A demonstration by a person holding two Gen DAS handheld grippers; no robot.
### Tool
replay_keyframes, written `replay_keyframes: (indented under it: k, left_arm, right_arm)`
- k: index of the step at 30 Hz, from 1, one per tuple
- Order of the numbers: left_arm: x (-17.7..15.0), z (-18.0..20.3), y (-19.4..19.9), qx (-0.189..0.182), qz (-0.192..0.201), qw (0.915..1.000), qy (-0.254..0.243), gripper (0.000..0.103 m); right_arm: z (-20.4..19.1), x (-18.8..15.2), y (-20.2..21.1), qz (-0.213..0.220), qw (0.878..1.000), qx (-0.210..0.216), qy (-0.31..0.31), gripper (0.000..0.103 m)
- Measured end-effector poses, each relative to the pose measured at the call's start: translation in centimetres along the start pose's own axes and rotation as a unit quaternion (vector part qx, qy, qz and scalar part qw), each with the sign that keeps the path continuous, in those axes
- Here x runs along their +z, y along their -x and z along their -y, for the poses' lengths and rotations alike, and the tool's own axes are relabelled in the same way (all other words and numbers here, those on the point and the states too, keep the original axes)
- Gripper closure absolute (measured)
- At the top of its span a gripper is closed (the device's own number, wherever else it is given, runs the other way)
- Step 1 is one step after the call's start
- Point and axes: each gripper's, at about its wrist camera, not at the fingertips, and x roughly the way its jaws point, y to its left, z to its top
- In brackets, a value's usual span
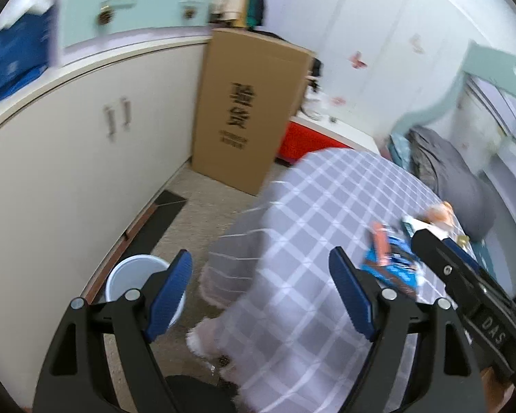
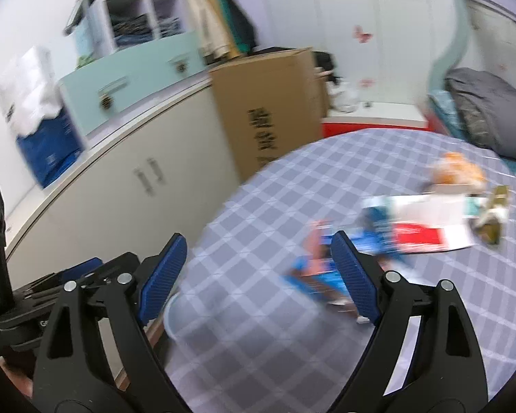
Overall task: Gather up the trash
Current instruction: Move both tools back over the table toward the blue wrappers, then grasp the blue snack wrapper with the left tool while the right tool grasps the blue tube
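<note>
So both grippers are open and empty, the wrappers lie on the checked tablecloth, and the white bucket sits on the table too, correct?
Not quite. The white bucket stands on the floor beside the table, as the left wrist view shows. The rest holds: the left gripper and right gripper are open and empty, and the wrappers lie on the checked tablecloth.

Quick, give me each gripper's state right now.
Left gripper: open, nothing between its jaws.
Right gripper: open, holding nothing.
</note>
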Motion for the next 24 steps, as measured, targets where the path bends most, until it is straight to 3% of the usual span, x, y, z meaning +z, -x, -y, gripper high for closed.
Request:
replay_keyframes:
  k: [3, 8, 16, 17, 18, 24]
  left_arm:
    - [0.3, 3.2, -1.4, -0.020, -0.014, 0.9994, -0.027, 0.023]
    - [0.6, 6.5, -3.8, -0.025, -0.038, 0.9976, -0.052, 0.023]
    - [1.1, 9.0, -7.9, -0.053, -0.083, 0.9930, -0.065, 0.023]
    - [1.0, 9.2, -8.3, -0.057, -0.090, 0.9924, -0.063, 0.023]
    - [1.0, 9.6, -8.8, -0.062, -0.096, 0.9916, -0.060, 0.023]
    - [1.2, 11.6, -10.7, -0.071, -0.100, 0.9901, -0.068, 0.023]
  right_arm:
    - [3.7, 0.4, 0.0, -0.008, 0.999, -0.029, -0.012, 0.046]
    - [8.3, 0.0, -2.0, -0.056, 0.997, -0.053, -0.023, 0.065]
    - [10.7, -0.6, -5.3, -0.108, 0.993, -0.038, -0.020, 0.070]
    - [10.7, -0.7, -5.6, -0.110, 0.993, -0.033, -0.017, 0.075]
    - [10.8, -0.7, -5.7, -0.111, 0.993, -0.032, -0.015, 0.087]
    - [12.2, -1.3, -5.2, -0.094, 0.995, -0.011, -0.039, 0.090]
